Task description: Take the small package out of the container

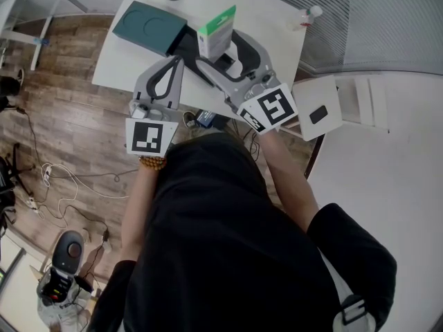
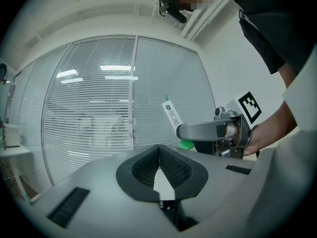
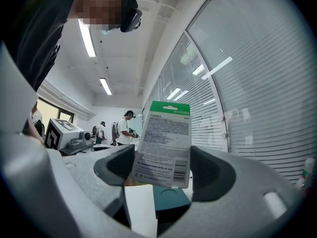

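The container [image 1: 149, 25] lies far left on the table [image 1: 277, 12]. Near it, the left gripper [image 1: 178, 61] is clenched on nothing. Right of that, the package [image 1: 217, 28] stands upright above the table, pinched by the right gripper [image 1: 220, 50].

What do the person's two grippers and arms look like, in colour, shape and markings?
The left gripper and the right gripper have light grey, rounded bodies, with black ribbed pads inside the jaws. Each carries a white cube with black square markers. The person wears a black short-sleeved top and a brown bead bracelet on the left wrist.
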A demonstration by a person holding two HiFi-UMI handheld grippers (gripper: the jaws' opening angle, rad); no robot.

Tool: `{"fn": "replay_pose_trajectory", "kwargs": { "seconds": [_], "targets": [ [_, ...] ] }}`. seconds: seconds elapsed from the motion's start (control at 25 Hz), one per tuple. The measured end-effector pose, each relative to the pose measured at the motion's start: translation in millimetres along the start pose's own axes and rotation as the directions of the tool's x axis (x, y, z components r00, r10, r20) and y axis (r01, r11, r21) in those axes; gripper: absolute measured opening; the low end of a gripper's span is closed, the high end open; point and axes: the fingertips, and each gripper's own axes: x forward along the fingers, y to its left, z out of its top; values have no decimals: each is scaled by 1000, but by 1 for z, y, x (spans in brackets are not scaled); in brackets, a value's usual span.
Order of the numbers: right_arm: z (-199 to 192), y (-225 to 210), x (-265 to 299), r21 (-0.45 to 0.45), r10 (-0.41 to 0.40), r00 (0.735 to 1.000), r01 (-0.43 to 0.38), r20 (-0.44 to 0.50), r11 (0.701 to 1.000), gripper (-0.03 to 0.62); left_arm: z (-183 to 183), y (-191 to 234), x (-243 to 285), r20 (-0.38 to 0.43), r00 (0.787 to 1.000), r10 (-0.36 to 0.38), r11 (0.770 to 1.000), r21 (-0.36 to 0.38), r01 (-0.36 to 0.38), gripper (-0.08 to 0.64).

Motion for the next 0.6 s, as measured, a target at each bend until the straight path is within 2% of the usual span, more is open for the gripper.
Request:
{"fn": "replay_pose_trajectory", "kwargs": {
  "seconds": [0.6],
  "targets": [
    [0,-2,0,-24,-14,1000,14,4,1000,345,-5,2,-1,-11,1000,-7,1000,-7,7,6]
  ]
}}
